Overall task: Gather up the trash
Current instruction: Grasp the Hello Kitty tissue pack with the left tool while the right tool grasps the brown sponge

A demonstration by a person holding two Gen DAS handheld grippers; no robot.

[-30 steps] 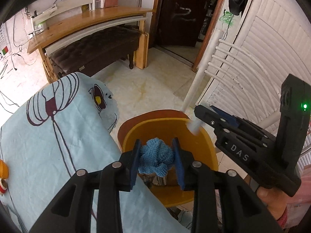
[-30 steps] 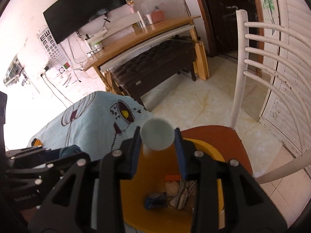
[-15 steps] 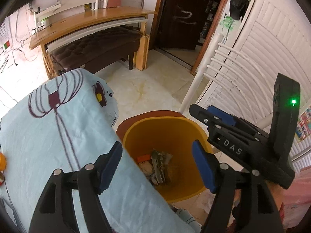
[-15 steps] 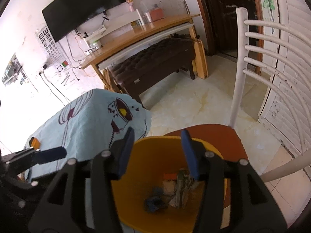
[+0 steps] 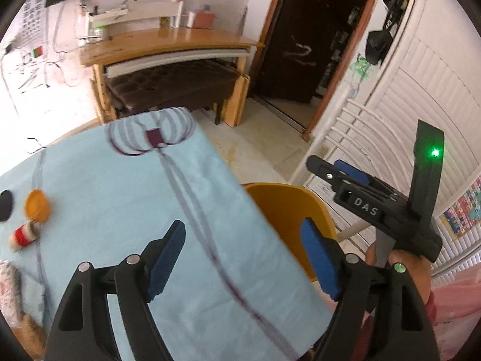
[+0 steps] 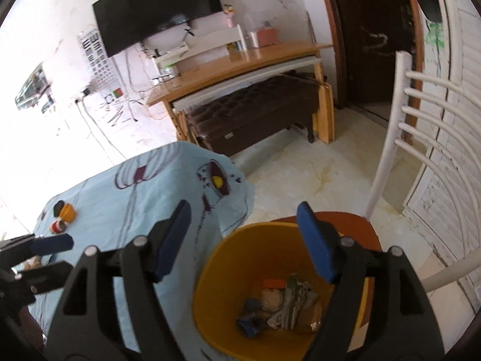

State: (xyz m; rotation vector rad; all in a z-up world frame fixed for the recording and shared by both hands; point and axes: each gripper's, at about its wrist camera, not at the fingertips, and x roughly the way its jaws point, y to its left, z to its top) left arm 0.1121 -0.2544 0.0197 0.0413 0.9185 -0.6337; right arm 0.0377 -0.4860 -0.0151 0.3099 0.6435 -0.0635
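A yellow bin (image 6: 216,276) stands on a brown chair seat (image 6: 354,225) beside the table; it holds several pieces of trash (image 6: 282,303). My right gripper (image 6: 245,242) is open and empty above the bin's near rim. My left gripper (image 5: 243,258) is open and empty over the light blue tablecloth (image 5: 120,195), at the table edge next to the bin (image 5: 288,210). On the cloth at the left lie an orange cup (image 5: 37,205), a red-and-white roll (image 5: 23,236) and a black lid (image 5: 5,201). The right gripper also shows in the left wrist view (image 5: 339,168).
A white chair back (image 6: 421,126) rises right of the bin. A wooden desk (image 6: 240,69) with a dark bench under it stands across the tiled floor. White shutters (image 5: 421,96) and a dark doorway (image 5: 315,45) are at the right.
Both grippers opened and dropped the blue knitted piece and the cup into the bin. My left gripper has since swung left over the table. My right gripper has opened wider.
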